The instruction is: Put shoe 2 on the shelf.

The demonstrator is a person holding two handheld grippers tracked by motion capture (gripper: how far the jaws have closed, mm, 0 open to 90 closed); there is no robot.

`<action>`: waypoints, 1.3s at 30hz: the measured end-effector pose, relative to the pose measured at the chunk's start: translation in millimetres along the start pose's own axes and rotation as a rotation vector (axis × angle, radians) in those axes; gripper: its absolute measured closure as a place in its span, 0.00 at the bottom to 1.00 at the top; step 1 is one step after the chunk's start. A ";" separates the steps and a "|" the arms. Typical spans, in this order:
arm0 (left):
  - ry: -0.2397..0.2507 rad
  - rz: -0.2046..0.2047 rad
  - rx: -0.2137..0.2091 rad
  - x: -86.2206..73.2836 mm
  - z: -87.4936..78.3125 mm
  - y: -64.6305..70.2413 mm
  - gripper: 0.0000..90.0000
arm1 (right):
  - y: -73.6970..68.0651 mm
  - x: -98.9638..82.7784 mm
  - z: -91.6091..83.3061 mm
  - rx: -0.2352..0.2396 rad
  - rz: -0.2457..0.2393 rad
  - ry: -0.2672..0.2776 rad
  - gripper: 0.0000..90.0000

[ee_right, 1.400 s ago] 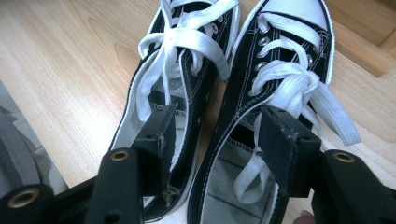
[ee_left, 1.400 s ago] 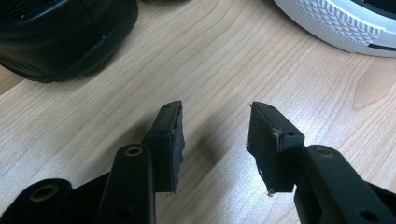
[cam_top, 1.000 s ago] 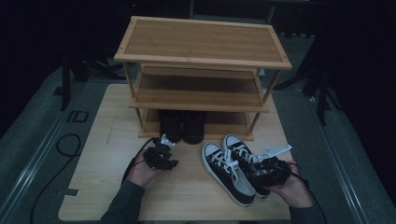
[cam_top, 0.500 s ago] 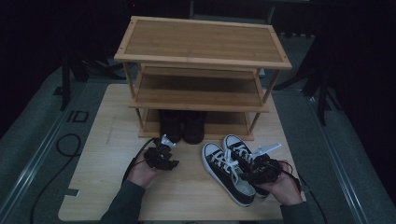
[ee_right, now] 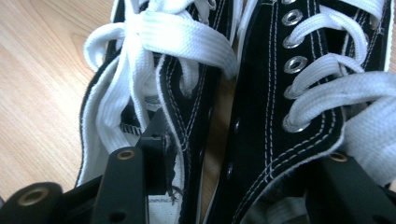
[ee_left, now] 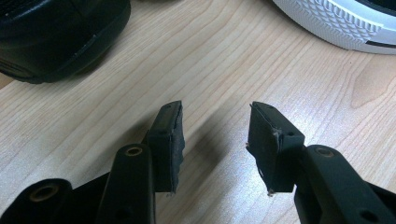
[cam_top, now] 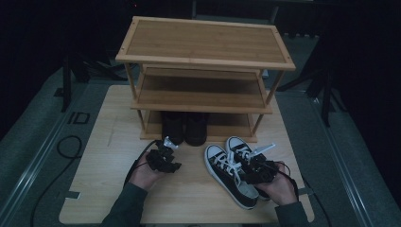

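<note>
A pair of black sneakers with white laces lies side by side on the wooden table [cam_top: 108,156], the left sneaker [cam_top: 227,172] [ee_right: 140,56] beside the right sneaker [cam_top: 239,144] [ee_right: 280,93]. My right gripper [cam_top: 242,164] [ee_right: 243,149] is lowered onto them, one jaw inside each shoe's opening and the two inner walls between the jaws. Its jaws have just been closing; a gap still shows between the shoes and its far jaw is mostly hidden. My left gripper [cam_top: 166,144] [ee_left: 215,135] rests open over bare wood, holding nothing.
A three-tier bamboo shoe rack [cam_top: 203,42] stands at the back of the table. A pair of black shoes [cam_top: 184,127] [ee_left: 56,37] sits on its bottom shelf, just beyond my left gripper. The left sneaker's white toe cap [ee_left: 341,23] lies off to its right. A cable [cam_top: 71,146] lies left of the table.
My right hand has moved left and down onto the sneakers, and its jaws have narrowed around their inner walls. The left hand has stayed put.
</note>
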State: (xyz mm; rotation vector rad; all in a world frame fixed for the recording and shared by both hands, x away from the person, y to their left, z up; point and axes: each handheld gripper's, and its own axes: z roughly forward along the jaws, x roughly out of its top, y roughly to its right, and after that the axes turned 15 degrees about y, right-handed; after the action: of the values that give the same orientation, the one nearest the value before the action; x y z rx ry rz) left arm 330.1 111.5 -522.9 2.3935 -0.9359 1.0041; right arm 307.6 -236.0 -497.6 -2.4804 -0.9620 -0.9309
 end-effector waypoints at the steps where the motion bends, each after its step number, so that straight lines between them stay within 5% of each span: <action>1: -0.001 0.001 -0.001 0.0 0.1 0.1 0.62 | -0.7 0.6 0.5 -0.008 -0.004 -0.006 0.56; 11: 0.007 -0.004 0.000 0.5 -1.4 -0.1 0.62 | -6.8 5.1 6.2 -0.054 -0.040 -0.057 0.53; 25: 0.002 0.003 -0.006 0.6 -0.3 0.9 0.62 | -4.8 10.9 9.9 -0.075 -0.021 -0.091 0.69; 35: 0.002 0.002 -0.009 0.7 -0.6 0.7 0.62 | 4.6 10.3 9.0 -0.003 -0.041 -0.088 0.89; 39: -0.001 0.004 -0.009 0.5 -0.6 0.3 0.62 | 10.3 9.9 8.5 0.040 -0.097 -0.084 0.90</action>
State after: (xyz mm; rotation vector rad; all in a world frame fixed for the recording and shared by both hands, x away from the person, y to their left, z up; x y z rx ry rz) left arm 329.9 111.4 -522.0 2.3856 -0.9445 0.9987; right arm 324.2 -234.5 -497.7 -2.4761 -1.1259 -0.8335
